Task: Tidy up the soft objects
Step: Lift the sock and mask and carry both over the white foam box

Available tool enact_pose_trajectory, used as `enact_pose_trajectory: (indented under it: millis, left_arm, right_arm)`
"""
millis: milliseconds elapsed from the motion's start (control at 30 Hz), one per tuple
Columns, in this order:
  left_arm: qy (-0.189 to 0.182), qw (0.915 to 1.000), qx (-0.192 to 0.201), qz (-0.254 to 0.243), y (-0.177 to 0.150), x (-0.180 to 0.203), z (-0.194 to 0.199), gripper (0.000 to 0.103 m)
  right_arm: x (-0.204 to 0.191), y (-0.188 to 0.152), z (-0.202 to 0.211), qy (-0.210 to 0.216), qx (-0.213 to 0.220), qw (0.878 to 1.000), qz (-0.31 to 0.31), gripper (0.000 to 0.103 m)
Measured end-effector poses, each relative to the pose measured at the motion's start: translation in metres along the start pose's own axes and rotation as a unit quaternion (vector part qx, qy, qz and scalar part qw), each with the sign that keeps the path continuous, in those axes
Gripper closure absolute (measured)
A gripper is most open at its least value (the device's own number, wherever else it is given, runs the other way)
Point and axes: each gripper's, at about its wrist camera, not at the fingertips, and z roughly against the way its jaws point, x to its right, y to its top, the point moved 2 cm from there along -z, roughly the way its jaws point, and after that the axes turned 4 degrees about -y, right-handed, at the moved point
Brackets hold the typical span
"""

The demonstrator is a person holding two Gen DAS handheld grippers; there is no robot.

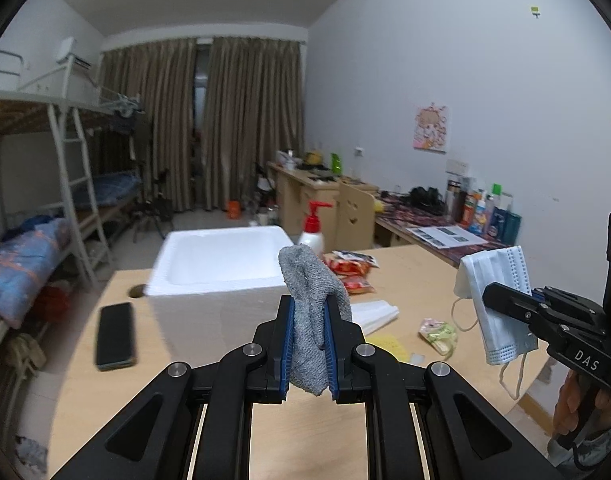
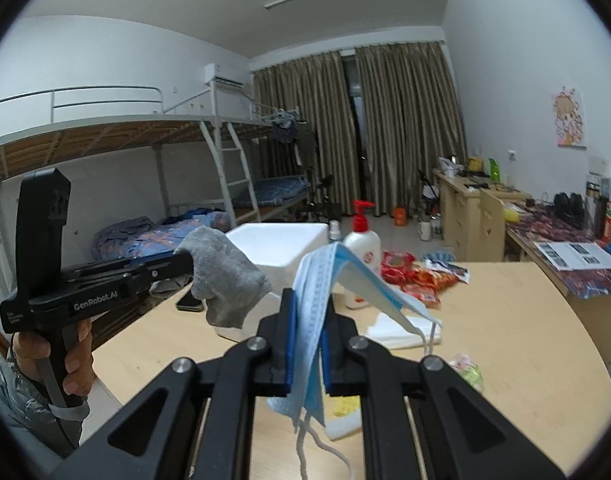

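**Both grippers loaded: grey cloth left, face mask right, held above the table**

Item 1. The grey cloth [image 1: 311, 312] is pinched between the blue pads of the left gripper [image 1: 308, 344], folded over the fingertips and hanging down between them. The cloth is lifted clear of the wooden table [image 1: 265, 432]. From the right wrist view the same cloth [image 2: 225, 280] droops from the tip of the left gripper [image 2: 187, 264], in front of the foam box.

Item 2. The face mask [image 2: 317, 320], blue on one face and white on the other, is clamped between the pads of the right gripper [image 2: 307, 336]. Its upper part drapes to the right, and its ear loops dangle below the fingers. From the left wrist view the mask [image 1: 497, 300] hangs from the right gripper [image 1: 491, 292], off the table surface.

Item 3. A white foam box [image 1: 221, 268], open at the top, stands on the table beyond the left gripper.

Item 4. Other table contents: a black phone [image 1: 115, 336] left of the box; a white pump bottle [image 2: 361, 256] with a red top just beside the box; red snack packets [image 2: 417, 276] beyond the bottle; a white folded bag [image 1: 375, 314]; a small green wrapper [image 1: 439, 336] near the mask.
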Motion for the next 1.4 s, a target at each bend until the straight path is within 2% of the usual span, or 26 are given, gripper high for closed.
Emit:
enact_pose_trajectory:
  millis: [167, 400, 967, 1400]
  left_arm:
    - [0.045, 0.9989, 0.016, -0.003, 0.000, -0.003, 0.030, 0.088]
    - [0.074, 0.9968, 0.031, 0.000, 0.004, -0.014, 0.046, 0.088]
    - [0.072, 0.9960, 0.053, 0.001, 0.044, -0.047, 0.024, 0.088]
    - [0.063, 0.9970, 0.044, 0.005, 0.080, -0.073, -0.020, 0.088]
  right_arm:
    - [-0.017, 0.004, -0.003, 0.031, 0.010, 0.999, 0.015, 0.089]
    - [-0.030, 0.011, -0.017, 0.058, 0.016, 0.998, 0.030, 0.089]
    - [-0.054, 0.048, -0.051, 0.076, 0.035, 0.994, 0.066, 0.089]
    - [-0.060, 0.074, -0.083, 0.086, 0.034, 0.992, 0.085, 0.089]
